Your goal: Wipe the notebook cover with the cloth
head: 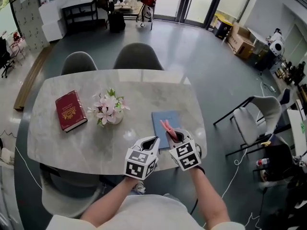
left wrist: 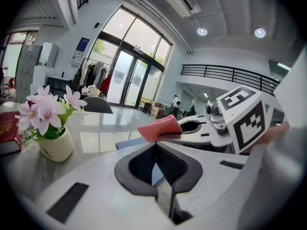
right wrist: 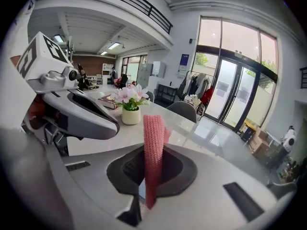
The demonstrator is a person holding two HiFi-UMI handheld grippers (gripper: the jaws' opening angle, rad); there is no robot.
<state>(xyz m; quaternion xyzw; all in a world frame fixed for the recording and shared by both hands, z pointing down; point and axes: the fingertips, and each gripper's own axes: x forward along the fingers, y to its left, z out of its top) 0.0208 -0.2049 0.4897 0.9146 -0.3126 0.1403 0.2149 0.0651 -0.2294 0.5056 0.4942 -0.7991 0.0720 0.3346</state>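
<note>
Gripping the pink cloth (right wrist: 153, 152), my right gripper (head: 173, 136) had its fingers closed hard on it, and the knitted strip stood up from between them, folded over at its top. Directly below those fingers, and reaching a little way ahead of them, lay the blue notebook (head: 163, 119), flat on the marble table (head: 96, 147), near the table's edge on my side. I could not tell whether the cloth touched the cover. Just to the left, my left gripper (left wrist: 156, 145) had its fingers brought together with nothing between them; its tip hung beside the notebook's left edge, close to my right fingers. Ahead and to the left of the left fingers stood a small white pot of pink flowers (head: 111, 115). Further left still lay a red book (head: 70, 110) with gold print on its cover, well apart from both grippers. Beyond the table's far edge stood two grey chairs (head: 138, 56).
</note>
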